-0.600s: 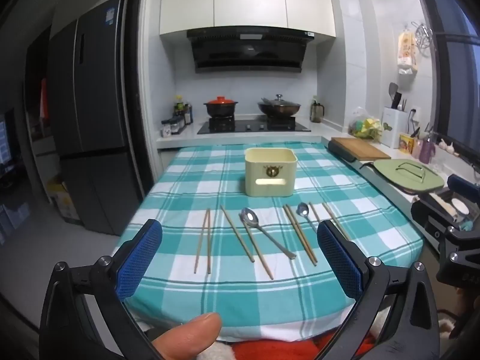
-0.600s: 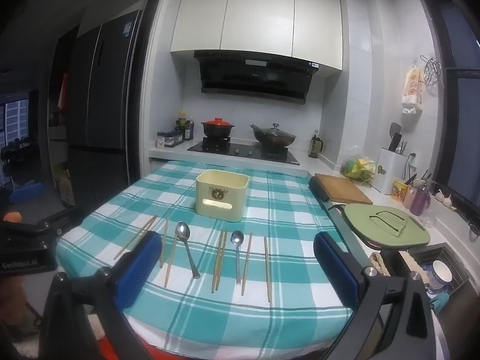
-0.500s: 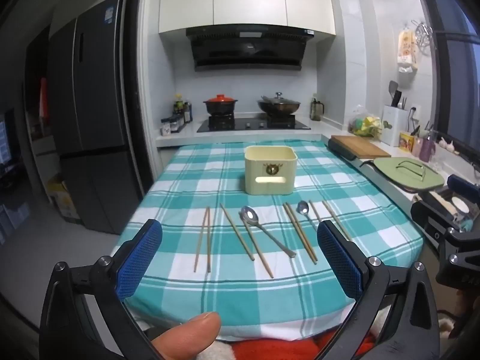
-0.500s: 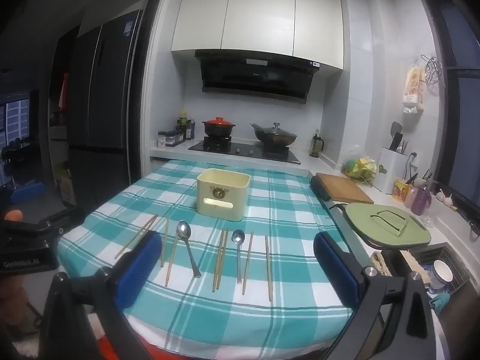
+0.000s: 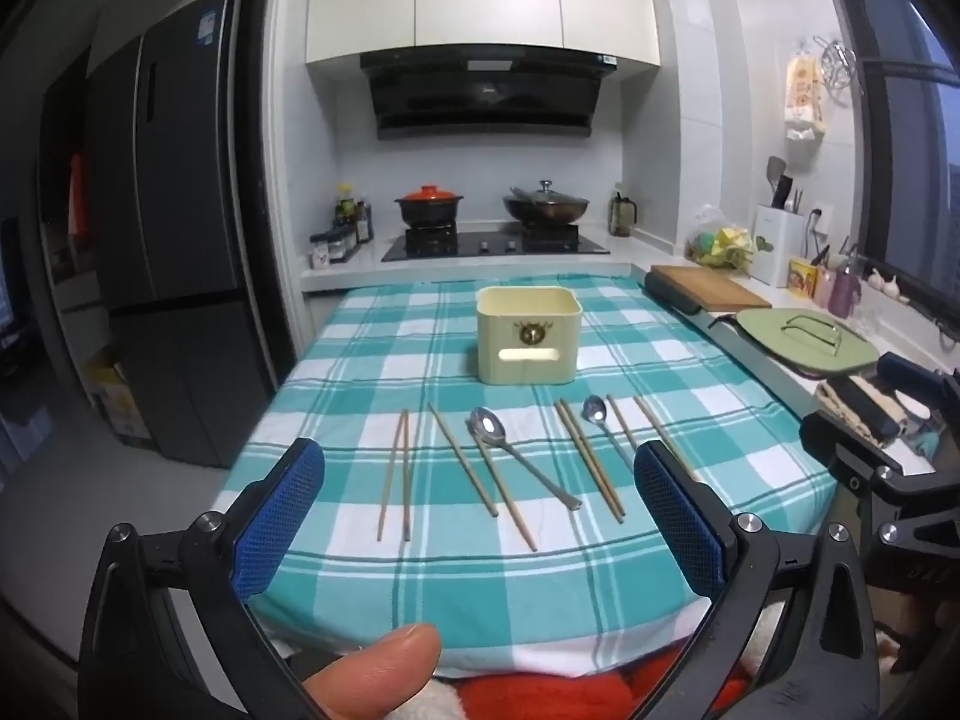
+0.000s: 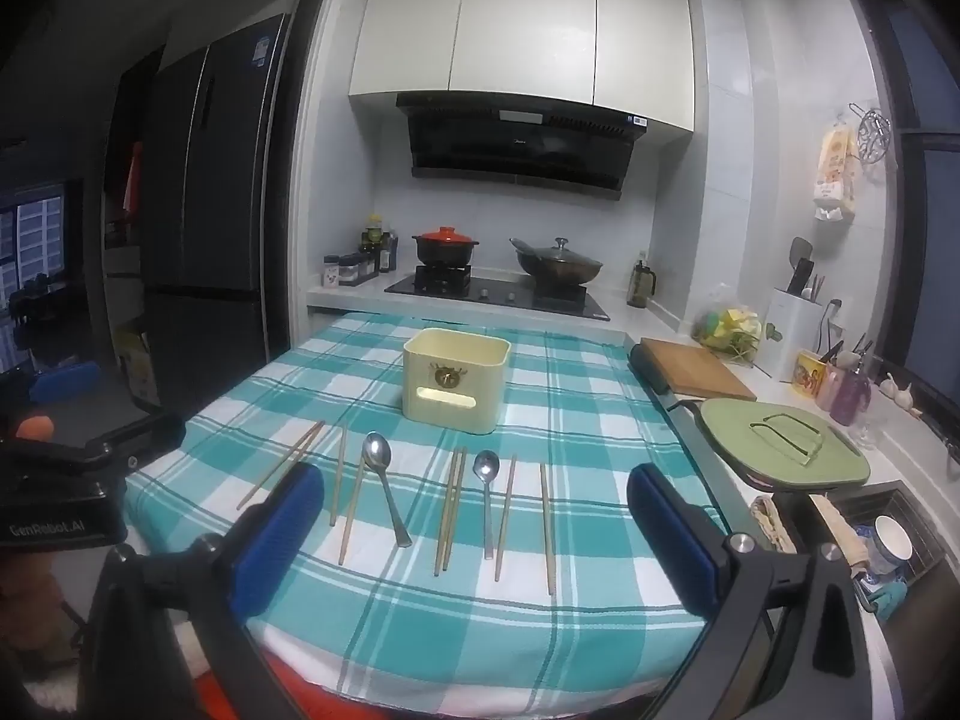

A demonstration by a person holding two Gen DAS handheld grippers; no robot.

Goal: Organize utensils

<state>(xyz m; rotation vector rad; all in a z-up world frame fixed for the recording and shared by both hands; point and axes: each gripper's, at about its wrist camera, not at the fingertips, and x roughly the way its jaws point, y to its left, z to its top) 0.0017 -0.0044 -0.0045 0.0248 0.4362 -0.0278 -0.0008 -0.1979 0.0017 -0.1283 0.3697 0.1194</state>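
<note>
Left wrist view shows almost nothing changed over the last half second: the left gripper (image 5: 479, 516) and right gripper (image 6: 474, 531) both hang wide open and empty, so sorting has not begun. The chopsticks (image 5: 591, 460) and large spoon (image 5: 522, 459) lie mid-frame, long axes pointing toward the cream bin (image 5: 529, 336) above them.

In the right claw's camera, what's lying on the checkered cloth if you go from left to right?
Crossed chopstick pair → two loose chopsticks → big spoon → tight chopstick pair → small spoon → single chopstick → last chopstick. The yellow box sits behind them all.
</note>
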